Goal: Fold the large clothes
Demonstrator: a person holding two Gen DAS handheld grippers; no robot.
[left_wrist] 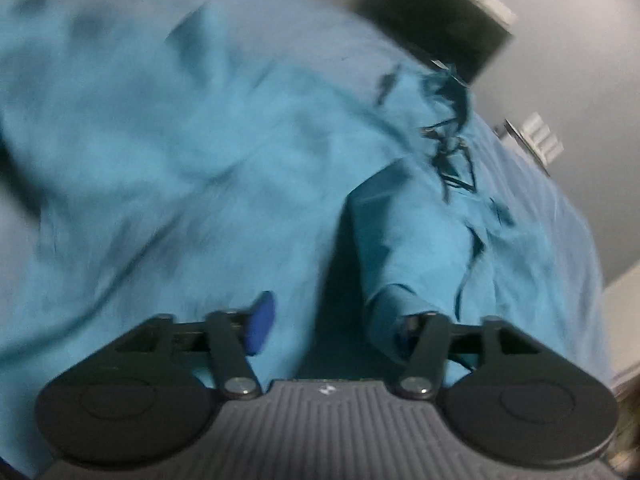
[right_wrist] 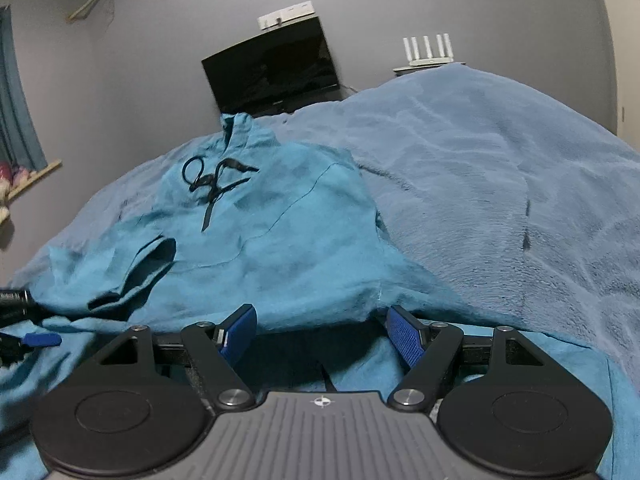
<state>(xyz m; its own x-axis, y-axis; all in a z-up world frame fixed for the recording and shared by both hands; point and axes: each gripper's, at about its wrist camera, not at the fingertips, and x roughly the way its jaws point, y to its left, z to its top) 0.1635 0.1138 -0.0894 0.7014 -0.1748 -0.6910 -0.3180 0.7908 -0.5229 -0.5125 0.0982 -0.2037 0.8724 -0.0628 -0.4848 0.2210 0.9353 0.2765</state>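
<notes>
A grey-walled bedroom holds a bed covered by a plush blue blanket (right_wrist: 500,184), with a dark screen (right_wrist: 276,72) against the far wall and a white router (right_wrist: 428,50) showing just above the blanket's far edge. On the blanket lies the task's thing, a large teal garment (right_wrist: 280,240) with a black drawstring (right_wrist: 212,184) tied at the neck. It lies spread across the near and middle part of the bed, neck end away from the right camera.

As for progress, I judge the folding to be at an early stage. In the right view 1 short sleeve (right_wrist: 136,272) is turned in over the body, and a layer of cloth overlaps the hem area close to the camera, so at least 1 fold seems begun. The body itself is wide and rumpled, with no neat rectangle yet. Squaring it up and the main folds appear left to do.

The right gripper (right_wrist: 322,332) hovers low over the near edge of the garment with its 2 blue pads apart and nothing pinched between them. The left gripper (left_wrist: 332,328) is seen through heavy blur; 1 blue pad (left_wrist: 260,326) is clear of the cloth, while the other is hidden under a bunched fold of teal fabric (left_wrist: 404,248). Its jaws stand apart, and whether that fold is truly gripped I cannot tell.
</notes>
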